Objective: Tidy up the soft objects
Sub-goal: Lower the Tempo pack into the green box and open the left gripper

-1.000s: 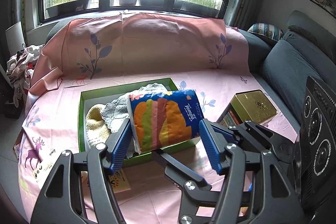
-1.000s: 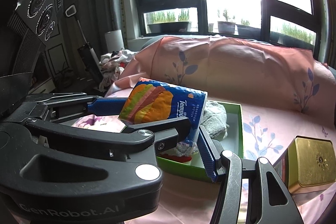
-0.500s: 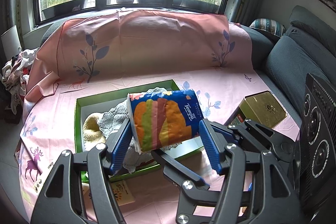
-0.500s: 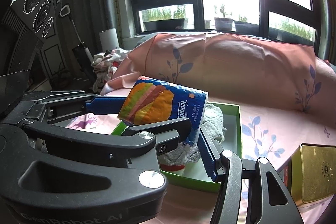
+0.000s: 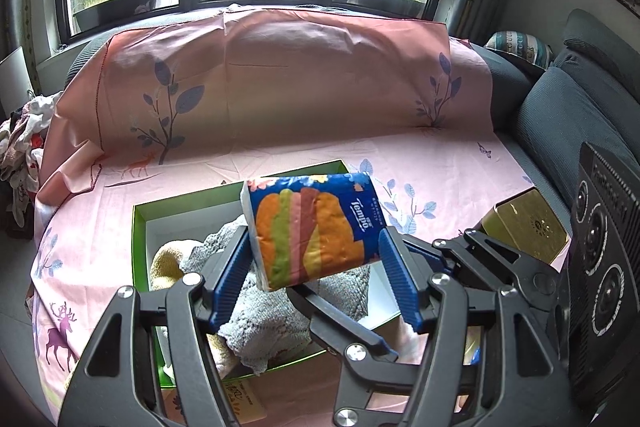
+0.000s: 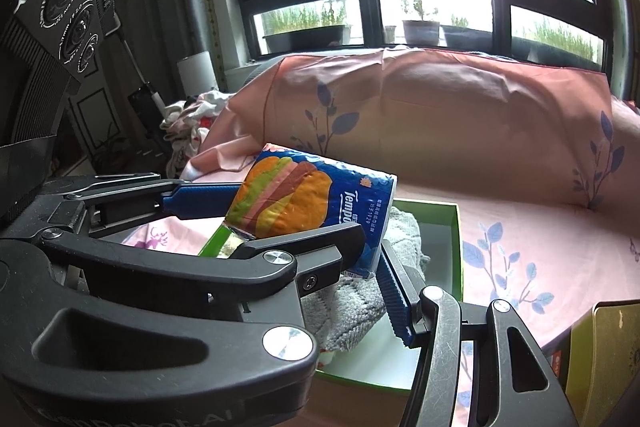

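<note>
Placement of the tissue pack (image 5: 312, 219) into the green box (image 5: 138, 227), judging by the task. Pack clamped crosswise between the blue jaws of the left gripper (image 5: 314, 243), tilted, hanging above the box and not touching it. Right gripper (image 6: 316, 227) close alongside, with the same pack showing between its fingers in its own view; cannot tell whether gripping, merely bracketing, or open.

Box already part full: grey knitted cloth (image 5: 272, 311) heaped across the middle, yellow fuzzy piece (image 5: 168, 259) at the left end, a strip of bare white floor at the right end.

To do it well:
- Aim for the bare right end rather than the top of the grey heap, probably the only spot for lying flat.
- Level the pack first, long side parallel to the box wall.
- Lower straight down, clear of the green rim, and watch for snagging a jaw in the loose knit.
- Hold the squeeze light; likely a soft, crushable wrapper.
- Spread the jaws only once seated, then lift straight up.
- Mind the gold tin (image 5: 524, 227) just beside the box on the pink sheet (image 5: 280, 155).
</note>
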`<state>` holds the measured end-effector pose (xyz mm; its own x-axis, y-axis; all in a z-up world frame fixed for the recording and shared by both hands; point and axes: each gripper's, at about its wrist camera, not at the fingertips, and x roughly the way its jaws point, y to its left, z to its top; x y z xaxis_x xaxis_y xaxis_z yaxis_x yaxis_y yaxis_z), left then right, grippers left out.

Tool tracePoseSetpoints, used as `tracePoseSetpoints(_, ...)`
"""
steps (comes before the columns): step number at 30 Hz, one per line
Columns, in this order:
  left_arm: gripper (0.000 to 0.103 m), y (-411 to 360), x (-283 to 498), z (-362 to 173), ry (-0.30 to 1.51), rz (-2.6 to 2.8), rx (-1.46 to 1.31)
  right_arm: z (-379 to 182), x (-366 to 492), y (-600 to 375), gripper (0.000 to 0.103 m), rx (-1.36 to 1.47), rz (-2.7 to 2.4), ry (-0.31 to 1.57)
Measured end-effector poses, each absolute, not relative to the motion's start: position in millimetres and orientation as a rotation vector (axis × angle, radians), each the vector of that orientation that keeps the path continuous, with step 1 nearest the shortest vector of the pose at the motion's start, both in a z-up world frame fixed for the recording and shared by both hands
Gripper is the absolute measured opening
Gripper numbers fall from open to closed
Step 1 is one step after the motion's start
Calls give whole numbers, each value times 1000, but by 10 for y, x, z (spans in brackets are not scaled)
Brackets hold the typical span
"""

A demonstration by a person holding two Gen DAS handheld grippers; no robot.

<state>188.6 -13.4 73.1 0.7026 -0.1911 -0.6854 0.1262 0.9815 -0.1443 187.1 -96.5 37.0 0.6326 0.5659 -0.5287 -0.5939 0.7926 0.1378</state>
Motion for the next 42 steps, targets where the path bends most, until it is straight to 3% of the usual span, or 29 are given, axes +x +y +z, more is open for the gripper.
tracePoseSetpoints(42,64,299,2558,122,909,-156,-247,-120,2522,-586,59,-64,670,724)
